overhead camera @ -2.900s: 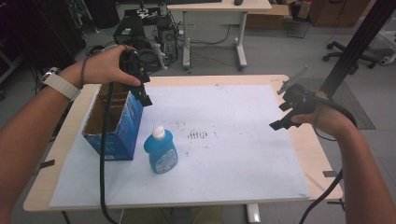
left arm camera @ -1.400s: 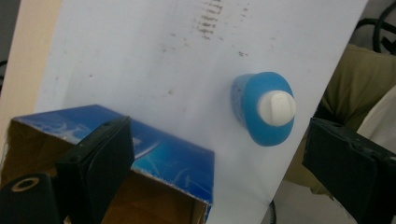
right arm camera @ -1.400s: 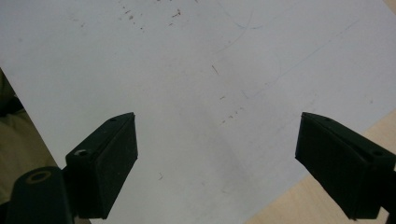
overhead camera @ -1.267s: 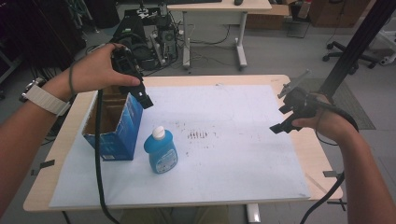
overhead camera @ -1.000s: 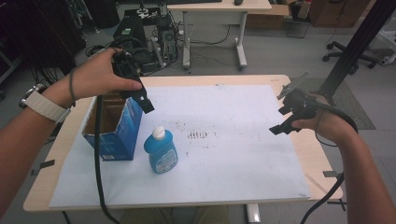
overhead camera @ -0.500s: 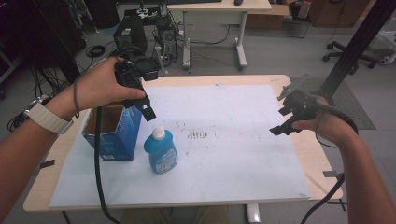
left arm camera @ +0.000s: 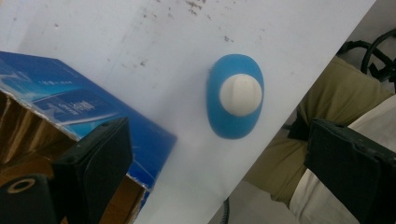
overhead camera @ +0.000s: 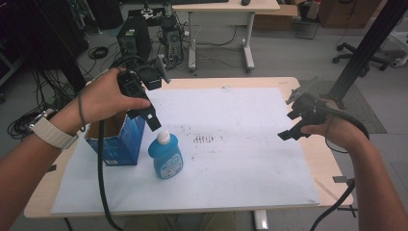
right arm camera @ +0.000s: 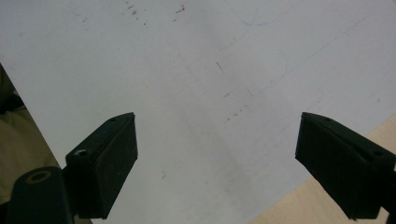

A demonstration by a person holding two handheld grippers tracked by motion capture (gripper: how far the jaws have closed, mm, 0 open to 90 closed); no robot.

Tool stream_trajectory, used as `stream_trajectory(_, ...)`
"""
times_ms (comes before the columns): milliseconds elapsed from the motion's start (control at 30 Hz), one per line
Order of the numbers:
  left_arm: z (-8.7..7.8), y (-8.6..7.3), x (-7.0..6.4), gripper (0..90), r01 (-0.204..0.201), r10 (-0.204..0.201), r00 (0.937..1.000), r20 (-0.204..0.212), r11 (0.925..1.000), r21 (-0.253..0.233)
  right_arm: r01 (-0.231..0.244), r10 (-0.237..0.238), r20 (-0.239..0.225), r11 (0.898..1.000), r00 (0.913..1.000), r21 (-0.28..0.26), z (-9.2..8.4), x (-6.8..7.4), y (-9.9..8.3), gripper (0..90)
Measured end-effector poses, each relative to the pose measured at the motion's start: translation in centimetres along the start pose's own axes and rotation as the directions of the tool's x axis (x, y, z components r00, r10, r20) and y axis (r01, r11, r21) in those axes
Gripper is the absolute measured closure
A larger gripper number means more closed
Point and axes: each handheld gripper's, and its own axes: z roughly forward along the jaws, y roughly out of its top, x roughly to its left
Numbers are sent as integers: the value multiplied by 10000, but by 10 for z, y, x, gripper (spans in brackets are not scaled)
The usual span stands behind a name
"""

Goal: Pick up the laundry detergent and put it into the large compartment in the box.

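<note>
A blue bottle [overhead camera: 165, 156] with a white cap stands upright on the white paper sheet [overhead camera: 231, 163], just right of an open blue cardboard box [overhead camera: 118, 142]. My left gripper [overhead camera: 147, 114] hovers above the box's right edge and the bottle, pointing down. In the left gripper view, the bottle [left arm camera: 236, 102] is seen from above, ahead of the wide gap between the jaws, and the box [left arm camera: 70, 109] lies behind the left jaw. The left gripper [left arm camera: 224, 172] is open and holds nothing. My right gripper [overhead camera: 290, 122] hangs open over the paper's right side; the right gripper [right arm camera: 217, 163] looks down on bare paper.
The wooden table's edge [overhead camera: 332, 163] borders the paper on the right. Dark smudges [overhead camera: 204, 139] mark the paper's middle. The person's trousers [left arm camera: 327, 112] lie beyond the table's near edge. Desks, a computer tower and cables stand on the floor behind.
My left gripper has swung from above the box toward the near right, now over the bottle. The right gripper has stayed put. Bottle and box have not moved.
</note>
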Motion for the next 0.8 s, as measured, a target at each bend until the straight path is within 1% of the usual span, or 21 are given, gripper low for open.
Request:
stream_trajectory(67,2,0,-1,80,5,-5,10000,-19,10000,19,11,-11,-9,10000,10000,27,1,0,0,129)
stream_trajectory(233,6,-1,-3,80,96,-95,9999,54,9999,-142,39,-39,-26,10000,10000,14,1,0,1,129)
stream_trajectory(333,12,-2,-3,81,199,-196,9996,187,9996,-175,19,-19,-22,10000,10000,22,1,0,1,129)
stream_trajectory(500,19,-3,-3,81,218,-210,9993,311,9995,-229,17,-17,-40,10000,10000,11,2,1,1,129)
stream_trajectory(633,23,-3,-4,81,188,-181,9994,308,9995,-237,29,-29,-58,10000,10000,15,4,1,0,129)
stream_trajectory(667,23,-3,-5,81,138,-129,9993,337,9996,-256,30,-30,-60,10000,10000,12,4,1,0,129)
stream_trajectory(700,25,-3,-5,82,183,-171,9992,373,9993,-326,31,-31,-59,10000,10000,1,4,1,0,129)
stream_trajectory(800,27,-3,-7,82,174,-161,9994,312,9990,-402,4,-4,-52,10000,10000,2,4,0,0,128)
